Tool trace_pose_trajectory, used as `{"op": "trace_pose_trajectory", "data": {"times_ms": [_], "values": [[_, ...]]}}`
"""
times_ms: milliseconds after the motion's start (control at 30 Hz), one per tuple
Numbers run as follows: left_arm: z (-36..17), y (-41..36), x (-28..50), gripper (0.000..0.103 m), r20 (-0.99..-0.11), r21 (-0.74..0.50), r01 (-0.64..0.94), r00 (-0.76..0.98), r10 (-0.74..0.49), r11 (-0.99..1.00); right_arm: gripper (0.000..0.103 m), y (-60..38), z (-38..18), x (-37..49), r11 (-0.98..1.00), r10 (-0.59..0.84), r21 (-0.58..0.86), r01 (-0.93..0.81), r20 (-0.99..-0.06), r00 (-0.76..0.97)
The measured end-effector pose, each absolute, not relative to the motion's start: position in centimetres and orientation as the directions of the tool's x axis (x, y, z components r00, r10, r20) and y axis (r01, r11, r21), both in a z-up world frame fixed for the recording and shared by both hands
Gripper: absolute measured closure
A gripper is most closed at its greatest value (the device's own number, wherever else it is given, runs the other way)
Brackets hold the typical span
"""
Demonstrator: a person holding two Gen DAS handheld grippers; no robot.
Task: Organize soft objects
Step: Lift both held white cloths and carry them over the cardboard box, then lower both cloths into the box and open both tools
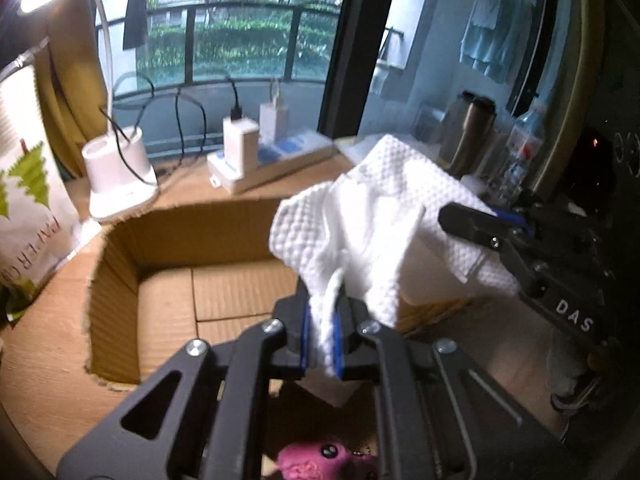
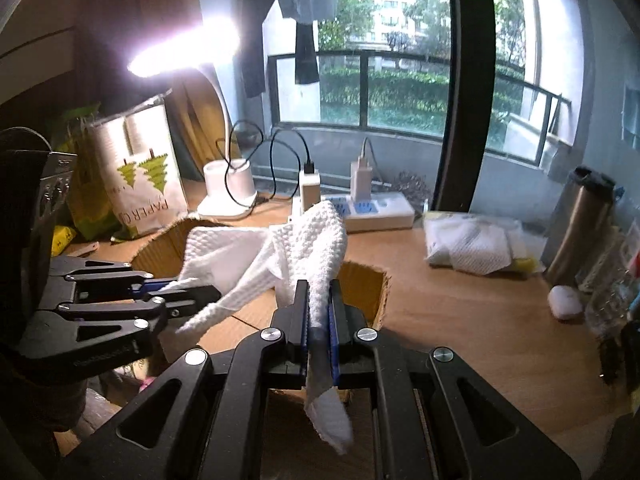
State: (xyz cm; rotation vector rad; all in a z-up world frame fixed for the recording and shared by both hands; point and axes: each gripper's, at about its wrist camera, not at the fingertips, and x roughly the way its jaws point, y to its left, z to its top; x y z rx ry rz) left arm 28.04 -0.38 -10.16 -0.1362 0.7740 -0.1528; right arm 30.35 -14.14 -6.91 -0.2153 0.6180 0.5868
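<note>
A white textured cloth (image 1: 376,216) hangs in the air over an open cardboard box (image 1: 224,280). My left gripper (image 1: 322,322) is shut on one end of it. My right gripper (image 2: 318,300) is shut on the other end of the cloth (image 2: 304,244). In the left wrist view the right gripper (image 1: 472,224) reaches in from the right at the cloth's edge. In the right wrist view the left gripper (image 2: 192,290) reaches in from the left. A pink plush toy (image 1: 320,460) lies in the box below my left gripper. The box (image 2: 364,284) sits under the cloth.
On the wooden desk (image 2: 460,320) stand a white lamp base (image 1: 120,172), a power strip with chargers (image 2: 360,204), a paper bag (image 2: 136,176), a steel tumbler (image 2: 580,220), a pack of white cloths (image 2: 472,244) and a small white case (image 2: 564,302).
</note>
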Motion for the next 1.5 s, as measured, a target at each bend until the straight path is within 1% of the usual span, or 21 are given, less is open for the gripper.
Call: {"op": "trace_pose_trajectory", "data": {"times_ms": [133,267,333,367,400,500,533,600,633,667,800,933,1000,1067,1100,1333,1500], "values": [[-11.9,-0.5,29.4,0.092,-0.728,-0.171,0.063,0.664,-0.169,0.983,0.094,-13.9,-8.5,31.2,0.817,0.445,-0.001,-0.577,-0.636,0.631],[-12.5,-0.6,29.6,0.086,-0.746,-0.167,0.058,0.645,-0.164,0.984,0.093,-13.6,-9.8,31.6,0.814,0.437,0.009,-0.580,-0.668,0.602],[-12.5,-0.7,29.6,0.083,-0.751,-0.156,0.051,0.642,-0.153,0.986,0.086,-13.5,-9.9,31.6,0.816,0.434,0.012,-0.578,-0.673,0.599],[-12.5,-0.6,29.6,0.082,-0.755,-0.155,0.046,0.639,-0.149,0.987,0.075,-13.6,-9.8,31.6,0.818,0.432,0.010,-0.576,-0.672,0.601],[-12.5,-0.6,29.5,0.081,-0.757,-0.156,0.042,0.636,-0.147,0.987,0.066,-13.7,-9.7,31.6,0.819,0.433,0.012,-0.573,-0.669,0.604],[-12.2,-0.4,29.2,0.077,-0.756,-0.151,0.034,0.640,-0.138,0.988,0.063,-13.7,-9.2,31.3,0.822,0.434,0.012,-0.569,-0.661,0.612],[-12.0,-0.3,29.0,0.073,-0.754,-0.150,0.031,0.643,-0.135,0.988,0.062,-13.8,-9.1,31.2,0.823,0.430,0.005,-0.568,-0.659,0.617],[-11.5,-0.2,28.5,0.060,-0.745,-0.154,0.028,0.654,-0.135,0.988,0.060,-13.8,-8.7,30.7,0.824,0.427,-0.002,-0.566,-0.654,0.624],[-11.2,0.0,28.2,0.046,-0.739,-0.159,0.026,0.660,-0.136,0.987,0.059,-13.8,-8.5,30.5,0.825,0.426,-0.005,-0.566,-0.652,0.627],[-10.9,0.2,27.9,0.038,-0.731,-0.164,0.022,0.669,-0.136,0.986,0.058,-13.8,-8.4,30.3,0.825,0.425,-0.007,-0.565,-0.650,0.630],[-9.5,0.5,26.6,0.036,-0.706,-0.157,0.018,0.697,-0.125,0.987,0.053,-14.2,-7.6,29.1,0.835,0.414,-0.020,-0.551,-0.636,0.651],[-8.3,0.5,25.1,0.035,-0.682,-0.155,0.020,0.721,-0.122,0.988,0.052,-14.7,-6.8,27.9,0.843,0.403,-0.032,-0.536,-0.623,0.671],[-7.8,0.5,24.4,0.030,-0.665,-0.158,0.023,0.737,-0.124,0.987,0.050,-14.9,-6.4,27.2,0.847,0.398,-0.039,-0.530,-0.615,0.681],[-7.0,0.6,23.6,0.017,-0.644,-0.166,0.029,0.754,-0.131,0.986,0.047,-15.1,-6.0,26.6,0.849,0.397,-0.041,-0.526,-0.608,0.688],[-6.7,0.6,23.2,0.015,-0.632,-0.170,0.030,0.764,-0.132,0.985,0.045,-15.2,-5.8,26.1,0.851,0.395,-0.043,-0.523,-0.603,0.693],[-5.1,1.2,20.6,0.013,-0.582,-0.180,0.014,0.805,-0.118,0.984,0.043,-15.5,-4.6,23.8,0.856,0.396,-0.049,-0.514,-0.577,0.714],[-4.7,1.7,18.9,0.012,-0.567,-0.189,0.014,0.815,-0.120,0.982,0.043,-15.6,-4.2,22.1,0.856,0.399,-0.052,-0.515,-0.568,0.720]]}}
